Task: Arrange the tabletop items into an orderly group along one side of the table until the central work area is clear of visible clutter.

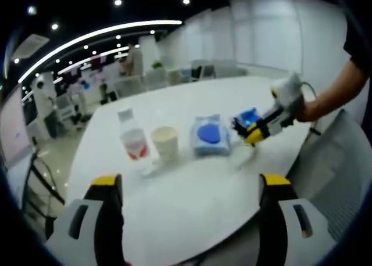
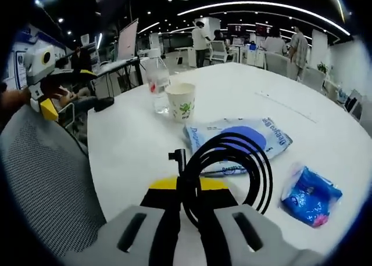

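Observation:
On the white table [image 1: 192, 208] a clear water bottle [image 1: 132, 139], a paper cup [image 1: 165, 143] and a blue-and-white wipes pack [image 1: 210, 136] stand in a row. In the left gripper view my left gripper [image 1: 190, 182] is wide open, hovering over the table's near edge. The right gripper [image 1: 241, 128] is held by a hand beside the wipes pack, with a small blue packet [image 1: 249, 116] just behind it. In the right gripper view my right gripper [image 2: 189, 187] is shut on a coiled black cable [image 2: 256, 167] above the wipes pack [image 2: 273, 139]. Beyond are the cup [image 2: 181, 101] and bottle [image 2: 157, 80]. The small blue packet [image 2: 308, 196] lies to the right.
A grey mesh chair back [image 2: 46, 179] stands against the table edge, with the left gripper [image 2: 49, 106] above it. Another mesh chair [image 1: 343, 179] sits at the right of the left gripper view. People, desks and chairs fill the office behind.

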Tool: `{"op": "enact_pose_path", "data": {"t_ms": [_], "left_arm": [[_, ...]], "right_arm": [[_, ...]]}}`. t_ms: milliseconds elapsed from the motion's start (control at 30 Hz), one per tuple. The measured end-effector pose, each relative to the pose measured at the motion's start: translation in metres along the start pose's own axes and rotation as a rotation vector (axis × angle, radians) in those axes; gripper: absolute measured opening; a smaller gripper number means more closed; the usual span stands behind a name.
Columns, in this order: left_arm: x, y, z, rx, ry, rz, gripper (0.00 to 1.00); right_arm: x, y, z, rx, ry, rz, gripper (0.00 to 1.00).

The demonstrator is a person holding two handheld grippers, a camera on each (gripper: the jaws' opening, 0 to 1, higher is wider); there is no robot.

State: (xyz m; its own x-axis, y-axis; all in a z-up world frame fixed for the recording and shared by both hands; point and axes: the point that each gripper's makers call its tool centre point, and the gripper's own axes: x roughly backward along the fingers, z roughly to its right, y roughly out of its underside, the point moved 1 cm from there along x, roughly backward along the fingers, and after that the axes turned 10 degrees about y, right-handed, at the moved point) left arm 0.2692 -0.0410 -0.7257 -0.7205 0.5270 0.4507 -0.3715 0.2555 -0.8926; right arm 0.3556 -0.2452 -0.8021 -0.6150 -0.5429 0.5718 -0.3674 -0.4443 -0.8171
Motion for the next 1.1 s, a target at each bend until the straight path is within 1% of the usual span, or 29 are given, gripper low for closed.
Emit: {"op": "enact_pose_path", "data": {"t_ms": [233,400,600,767,1100], "left_arm": [[-0.001,-0.001,0.003,-0.001,0.009,0.003,0.94],[-0.002,0.000,0.004,-0.005,0.019,0.002,0.95],[-0.004,-0.001,0.005,-0.009,0.026,0.003,0.96],[-0.005,-0.001,0.005,-0.010,0.031,0.006,0.97],[-0.005,-0.001,0.006,-0.013,0.032,0.010,0.98]], "right_arm": [[0.014,-0.024,0.007,-0.015,0.014,0.063,0.09],[0.026,-0.031,0.012,-0.009,0.022,0.085,0.09],[0.041,-0.028,0.024,0.005,0.045,0.088,0.10],[0.053,-0.020,0.037,0.020,0.075,0.076,0.10],[0.072,0.003,0.054,0.035,0.128,0.039,0.10]]}}
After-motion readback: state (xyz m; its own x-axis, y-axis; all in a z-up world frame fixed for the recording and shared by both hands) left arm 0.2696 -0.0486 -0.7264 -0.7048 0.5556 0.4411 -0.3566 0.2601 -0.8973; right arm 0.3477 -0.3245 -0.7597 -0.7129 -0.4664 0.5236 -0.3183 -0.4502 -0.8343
